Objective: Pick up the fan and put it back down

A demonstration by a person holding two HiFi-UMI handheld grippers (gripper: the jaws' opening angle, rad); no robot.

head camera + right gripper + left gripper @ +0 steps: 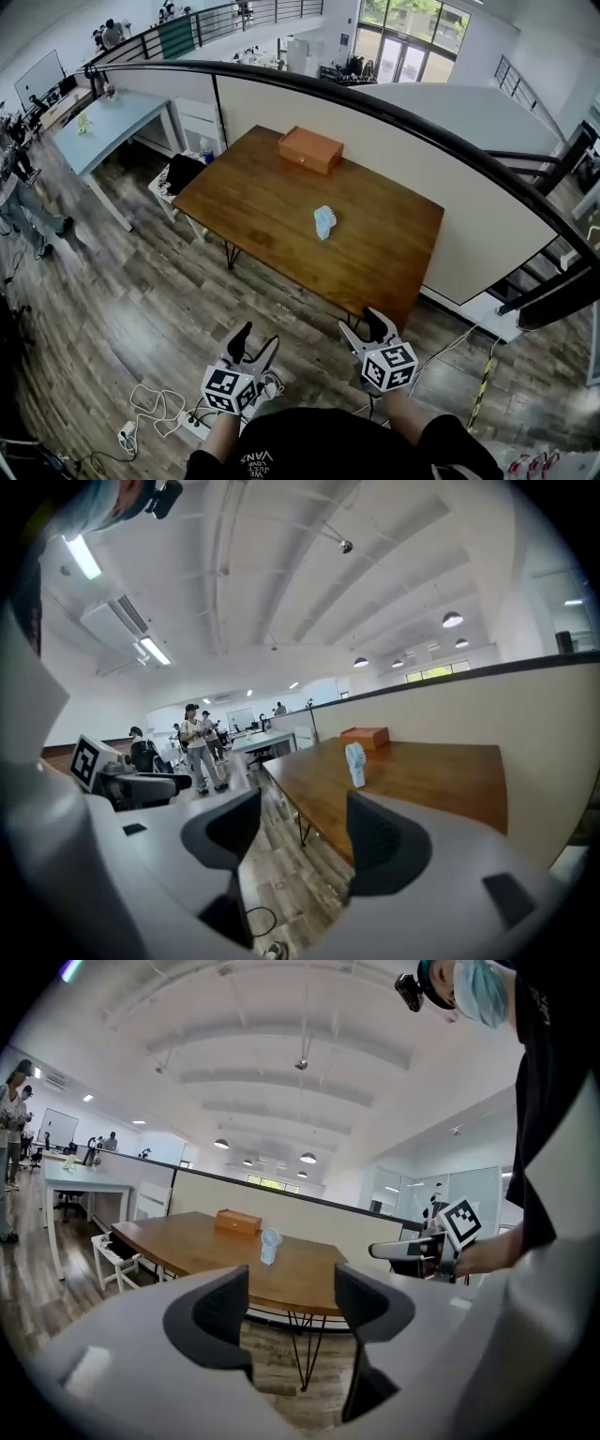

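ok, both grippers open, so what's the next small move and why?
Probably bring the right gripper forward toward the fan. It stands upright on the table, far beyond that gripper and the left gripper; both are open and empty.

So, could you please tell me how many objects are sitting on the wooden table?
2: the fan stands near the middle of the table; a brown box sits near its far edge.

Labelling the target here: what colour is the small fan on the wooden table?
Pale blue, almost white; the small upright fan shows best in the head view.
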